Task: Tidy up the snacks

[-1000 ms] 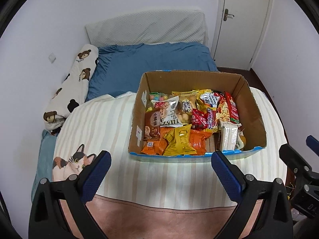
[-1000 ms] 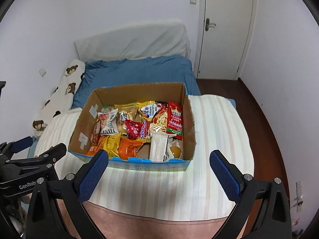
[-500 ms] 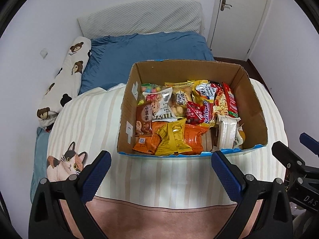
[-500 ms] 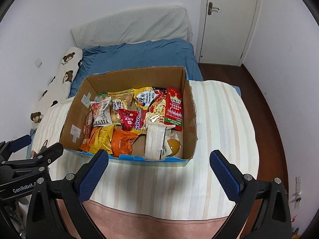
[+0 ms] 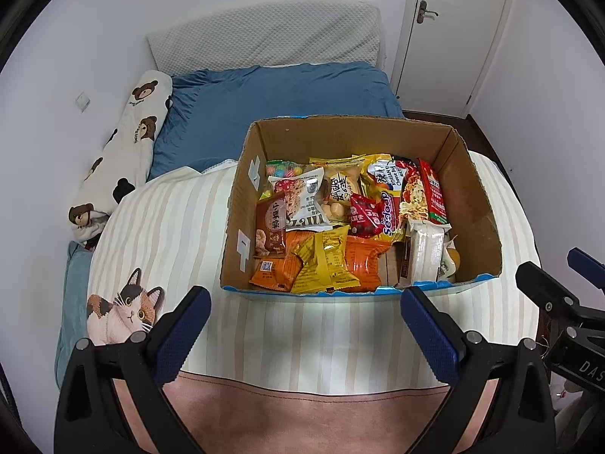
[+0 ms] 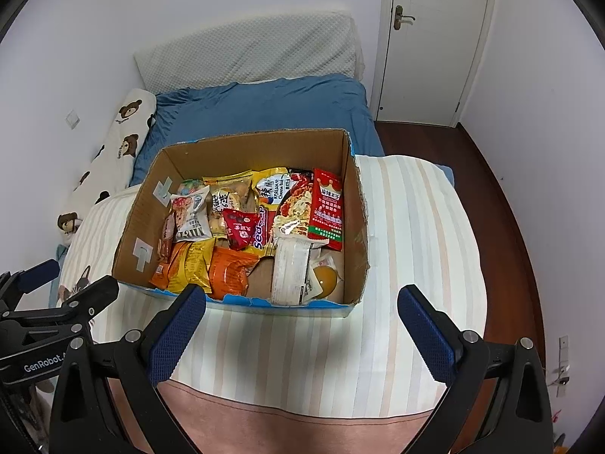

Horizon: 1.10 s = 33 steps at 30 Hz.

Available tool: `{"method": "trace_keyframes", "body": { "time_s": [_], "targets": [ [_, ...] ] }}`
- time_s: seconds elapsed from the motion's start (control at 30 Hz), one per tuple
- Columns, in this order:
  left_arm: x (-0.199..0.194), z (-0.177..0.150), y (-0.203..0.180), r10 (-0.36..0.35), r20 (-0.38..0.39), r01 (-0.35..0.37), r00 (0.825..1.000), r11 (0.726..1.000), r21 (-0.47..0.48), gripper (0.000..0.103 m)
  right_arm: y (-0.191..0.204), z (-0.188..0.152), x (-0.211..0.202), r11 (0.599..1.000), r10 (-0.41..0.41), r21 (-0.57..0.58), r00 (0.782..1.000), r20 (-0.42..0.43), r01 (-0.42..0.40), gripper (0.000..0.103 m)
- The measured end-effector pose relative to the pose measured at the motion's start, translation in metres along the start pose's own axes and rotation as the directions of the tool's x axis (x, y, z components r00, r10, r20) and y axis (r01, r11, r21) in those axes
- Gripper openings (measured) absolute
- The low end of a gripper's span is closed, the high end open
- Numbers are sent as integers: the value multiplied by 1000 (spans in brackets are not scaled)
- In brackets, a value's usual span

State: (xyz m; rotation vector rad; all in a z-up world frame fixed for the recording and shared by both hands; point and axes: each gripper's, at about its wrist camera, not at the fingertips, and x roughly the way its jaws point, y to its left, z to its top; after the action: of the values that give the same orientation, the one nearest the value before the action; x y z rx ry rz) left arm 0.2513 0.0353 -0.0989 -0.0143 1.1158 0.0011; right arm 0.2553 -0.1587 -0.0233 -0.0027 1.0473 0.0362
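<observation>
An open cardboard box [image 5: 480, 204] [image 6: 357, 227] stands on a striped blanket and holds several snack packets. Among them are a yellow packet [image 5: 325, 261] [image 6: 193, 265], an orange packet [image 5: 365, 261] [image 6: 228, 274], a red packet [image 5: 433, 196] [image 6: 327, 208] and a white wrapped pack [image 5: 423, 255] [image 6: 289, 268]. My left gripper [image 5: 306, 335] is open, just short of the box's near wall, with nothing between its fingers. My right gripper [image 6: 300, 335] is open too, in front of the same wall. Each gripper shows at the edge of the other's view.
The striped blanket [image 5: 166, 234] [image 6: 427, 234] with a cat print [image 5: 121, 312] covers a bed with a blue sheet [image 5: 272, 102] and a bear-print pillow [image 5: 124, 143]. White walls close in at left. A shut door [image 6: 431, 41] and wooden floor [image 6: 503, 204] lie to the right.
Both grippers have moved forward toward the box and tilted down, so the box sits larger and lower in both views. Both stay open and empty.
</observation>
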Motion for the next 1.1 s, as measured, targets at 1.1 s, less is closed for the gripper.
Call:
{"method": "trace_keyframes", "body": {
  "time_s": [1.1],
  "targets": [
    [-7,-5,-1,5,7,-5,1000,1000,1,103,-1,-5,-12,1000,-6,1,1000,3,6,103]
  ]
}}
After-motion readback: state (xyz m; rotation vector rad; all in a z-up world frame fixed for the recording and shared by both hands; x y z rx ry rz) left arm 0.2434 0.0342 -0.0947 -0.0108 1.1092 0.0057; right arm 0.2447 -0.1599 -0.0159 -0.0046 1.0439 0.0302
